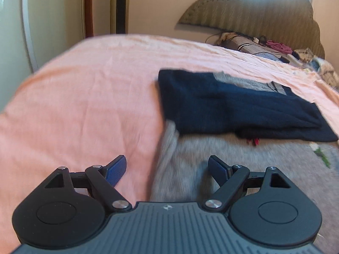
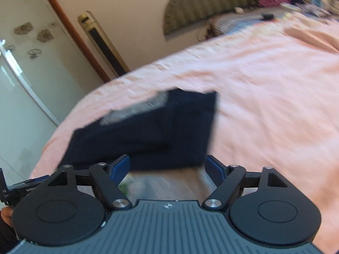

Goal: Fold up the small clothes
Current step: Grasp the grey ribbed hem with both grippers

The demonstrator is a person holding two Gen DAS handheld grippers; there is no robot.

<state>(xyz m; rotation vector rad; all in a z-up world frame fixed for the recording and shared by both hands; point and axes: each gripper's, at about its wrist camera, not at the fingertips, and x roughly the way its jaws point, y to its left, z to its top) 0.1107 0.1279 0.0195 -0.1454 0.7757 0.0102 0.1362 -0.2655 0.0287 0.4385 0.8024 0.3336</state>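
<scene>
The grey knitted garment [image 1: 211, 169] lies flat on the pink bedsheet [image 1: 84, 95], and in the left wrist view it fills the lower right of the frame, with its left edge running from the centre down to the bottom. Its dark navy part [image 1: 222, 105] is folded over on top of the grey body, in the middle right of that frame; it looks like sleeves or an upper section brought inward, but I cannot tell exactly which part it is. In the right wrist view the same dark navy part [image 2: 148, 131] sits in the centre, with a strip of grey knit visible below it, just in front of the gripper. I judge that at least one fold is already made and that the lower grey body is not yet folded up, so the task seems about half done for this piece. The left gripper [image 1: 167, 169] has its jaws wide apart, with nothing between them; one blue pad is over the sheet and the other over the grey knit. The right gripper [image 2: 167, 167] also stands apart and holds no cloth. Both pictures are blurred. At the upper right of the left wrist view, a heap of other clothes [image 1: 275, 48] lies near the headboard [image 1: 254, 17]; perhaps more pieces wait there.
</scene>
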